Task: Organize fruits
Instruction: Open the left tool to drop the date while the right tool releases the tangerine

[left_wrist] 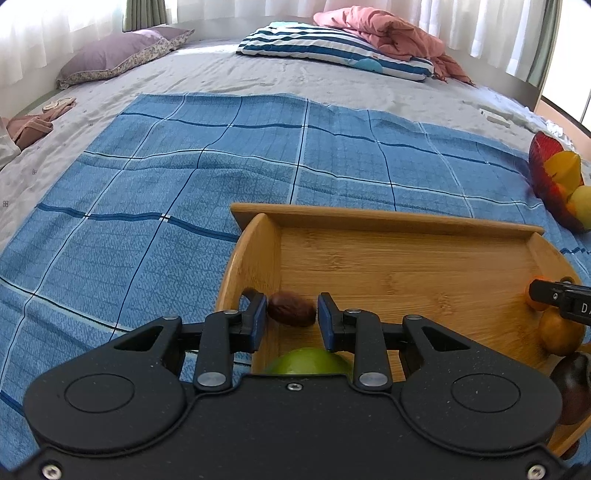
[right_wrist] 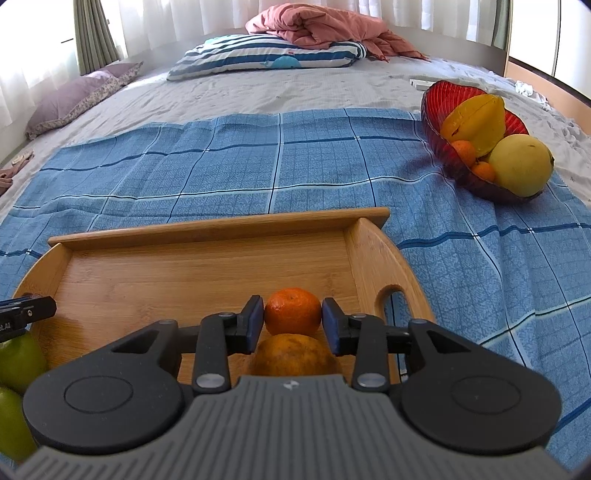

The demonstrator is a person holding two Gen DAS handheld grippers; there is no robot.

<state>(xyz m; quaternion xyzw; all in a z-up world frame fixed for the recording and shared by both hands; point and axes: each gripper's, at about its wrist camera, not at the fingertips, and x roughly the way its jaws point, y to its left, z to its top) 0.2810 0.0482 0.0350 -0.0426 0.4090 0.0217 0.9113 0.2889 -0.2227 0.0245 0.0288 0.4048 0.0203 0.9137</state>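
Observation:
A wooden tray [left_wrist: 388, 221] [right_wrist: 207, 229] lies on a blue checked cloth. My left gripper [left_wrist: 291, 314] is shut on a small brown date-like fruit [left_wrist: 291, 314] over the tray's left end, with a green fruit [left_wrist: 310, 363] under it. My right gripper [right_wrist: 293, 319] is shut on a small orange mandarin [right_wrist: 293, 310] over the tray's right end, with a larger orange [right_wrist: 295, 354] below it. A red glass bowl [right_wrist: 436, 110] at the right holds a starfruit [right_wrist: 476, 122], a yellow pear-like fruit [right_wrist: 521, 166] and small oranges [right_wrist: 463, 151].
Green fruits [right_wrist: 18, 362] sit at the tray's left end. Brownish fruits [left_wrist: 557, 332] lie at its right end in the left wrist view. The blue cloth [left_wrist: 184, 177] covers a grey bed with a striped pillow [right_wrist: 266, 55], a pink blanket [right_wrist: 321, 26] and a purple pillow [left_wrist: 110, 55].

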